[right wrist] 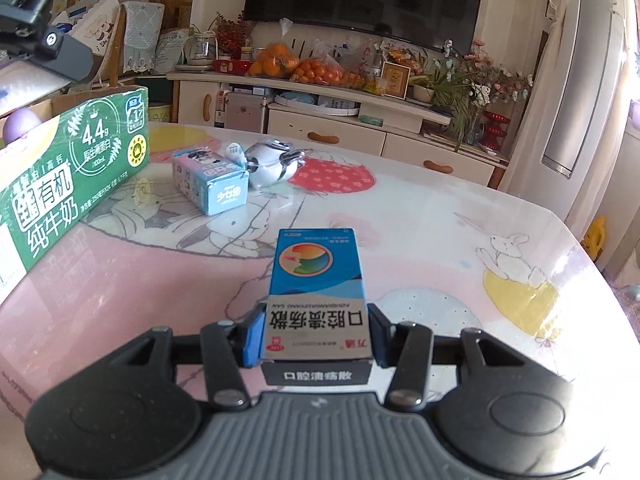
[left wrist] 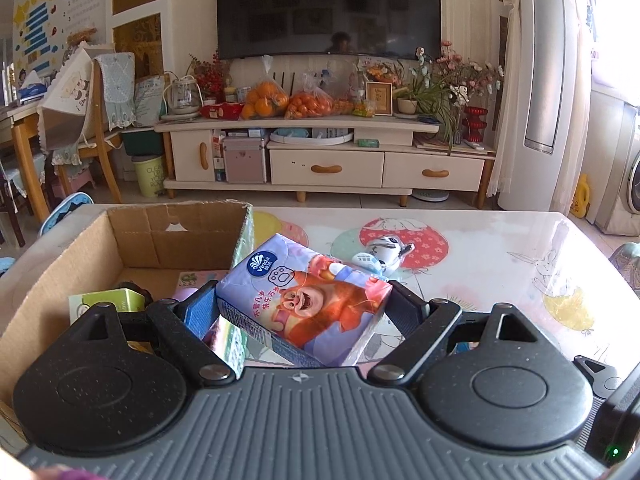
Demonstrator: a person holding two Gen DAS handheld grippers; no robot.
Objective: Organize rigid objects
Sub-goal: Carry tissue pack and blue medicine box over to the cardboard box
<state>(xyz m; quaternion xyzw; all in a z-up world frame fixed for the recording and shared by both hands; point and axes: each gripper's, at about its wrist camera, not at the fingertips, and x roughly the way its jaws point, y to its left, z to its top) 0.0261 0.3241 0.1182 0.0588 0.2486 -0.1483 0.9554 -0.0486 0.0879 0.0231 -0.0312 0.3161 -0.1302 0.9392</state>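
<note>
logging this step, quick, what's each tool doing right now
left tool: closed on the tissue pack, near the cardboard box.
right tool: closed on the blue medicine box, above the table.

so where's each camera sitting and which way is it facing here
Left wrist: sits behind the left tongs, facing the TV wall; they clamp a purple bear-print tissue pack beside the open brown cardboard carton.
Right wrist: sits behind the right tongs, facing the same wall; they clamp a blue rectangular medicine box.
Shared: white toy figure, the carton, pastel rabbit-print table.
</note>
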